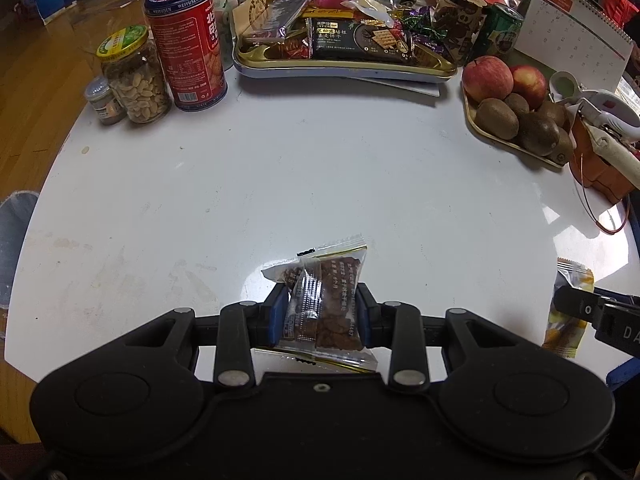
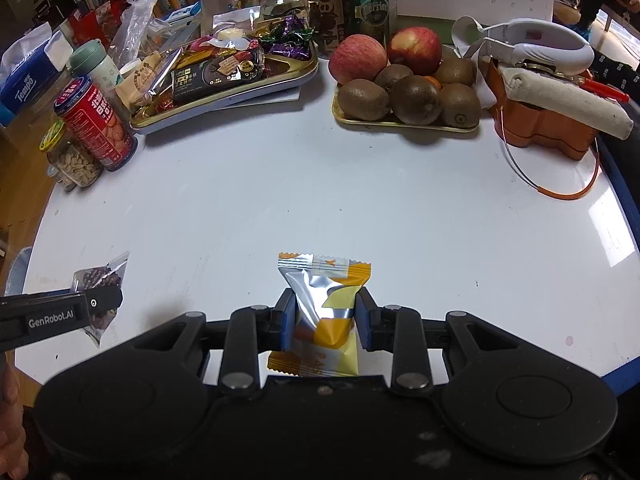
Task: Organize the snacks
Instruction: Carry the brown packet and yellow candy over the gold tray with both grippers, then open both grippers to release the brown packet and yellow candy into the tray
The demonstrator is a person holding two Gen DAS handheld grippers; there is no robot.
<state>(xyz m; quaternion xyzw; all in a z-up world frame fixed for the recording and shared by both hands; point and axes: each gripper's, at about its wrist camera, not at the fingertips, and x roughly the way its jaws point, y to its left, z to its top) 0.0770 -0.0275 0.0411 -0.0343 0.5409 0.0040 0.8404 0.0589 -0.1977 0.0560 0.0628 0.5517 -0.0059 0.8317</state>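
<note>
My left gripper is shut on a clear packet of brown snack, held above the white table. My right gripper is shut on a silver and orange snack packet, also off the table. In the left wrist view the orange packet and the right gripper's finger show at the right edge; in the right wrist view the brown packet shows at the left edge. A gold tray heaped with wrapped snacks stands at the far side, seen too as the gold tray.
A red tin, a peanut jar and a small jar stand far left. A fruit tray with apples and kiwis sits far right, beside an orange box. A green can and calendar stand behind.
</note>
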